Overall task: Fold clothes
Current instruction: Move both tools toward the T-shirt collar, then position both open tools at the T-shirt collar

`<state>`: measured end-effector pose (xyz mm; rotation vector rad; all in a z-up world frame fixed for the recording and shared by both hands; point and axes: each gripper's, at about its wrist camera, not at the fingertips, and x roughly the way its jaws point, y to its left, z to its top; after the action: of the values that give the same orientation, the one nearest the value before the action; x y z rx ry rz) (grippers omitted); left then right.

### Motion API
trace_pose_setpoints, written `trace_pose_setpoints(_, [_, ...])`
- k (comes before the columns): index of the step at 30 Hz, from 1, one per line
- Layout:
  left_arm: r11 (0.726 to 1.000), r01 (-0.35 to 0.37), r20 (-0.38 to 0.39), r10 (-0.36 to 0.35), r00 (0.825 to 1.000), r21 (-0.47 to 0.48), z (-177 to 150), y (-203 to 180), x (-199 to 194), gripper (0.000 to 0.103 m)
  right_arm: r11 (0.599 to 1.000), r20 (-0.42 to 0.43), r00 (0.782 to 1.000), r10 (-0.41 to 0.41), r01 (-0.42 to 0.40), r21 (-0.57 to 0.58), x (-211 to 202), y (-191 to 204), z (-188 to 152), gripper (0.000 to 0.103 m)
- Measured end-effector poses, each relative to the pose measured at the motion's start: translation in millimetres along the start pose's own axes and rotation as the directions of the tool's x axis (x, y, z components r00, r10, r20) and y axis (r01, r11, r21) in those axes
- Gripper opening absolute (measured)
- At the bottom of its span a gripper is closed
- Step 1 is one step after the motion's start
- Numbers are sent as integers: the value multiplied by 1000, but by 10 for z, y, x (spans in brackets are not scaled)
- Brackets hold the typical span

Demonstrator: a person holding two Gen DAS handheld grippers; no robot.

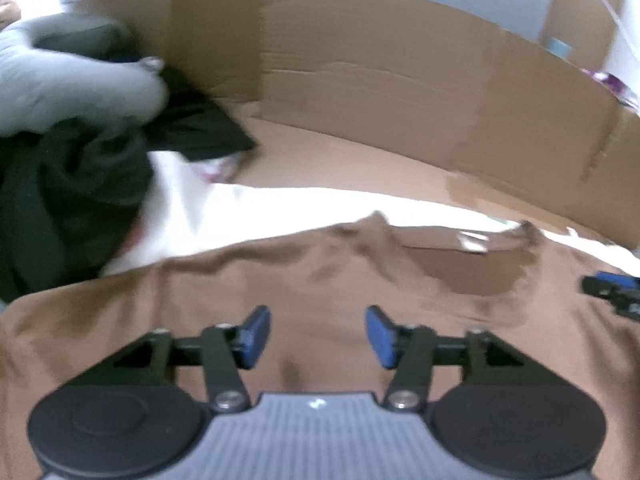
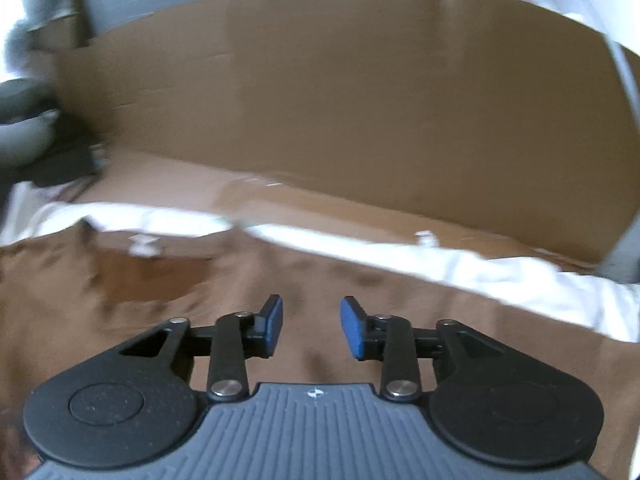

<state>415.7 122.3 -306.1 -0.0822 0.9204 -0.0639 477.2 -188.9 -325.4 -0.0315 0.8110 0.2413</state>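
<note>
Cardboard wall (image 2: 360,100) behind white-covered surface (image 2: 500,276)

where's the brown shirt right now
The brown shirt lies spread across the lower half of both wrist views, under both open grippers, on the white sheet before the cardboard wall.

Brown shirt (image 1: 280,280): soft matt cloth, lightly creased. Cardboard (image 1: 360,80) at 12 o'clock: matt, creased paperboard. White sheet (image 2: 520,280): smooth cloth. Gripper pads (image 2: 274,326): blue, matt, rubbery; arms black matt plastic with shiny metal screws.
</note>
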Motion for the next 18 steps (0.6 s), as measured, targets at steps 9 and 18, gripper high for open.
trace_pose_setpoints(9, [992,50,-29,-47,998,115,-54,-531,237,81,993,1,996,86,-86,-81,15,232,-74,72])
trace_pose_setpoints(18, [975,47,-37,-40,999,218,-134,-748,526,63,980,-4,989,148,-147,-133,36,340,-155,88])
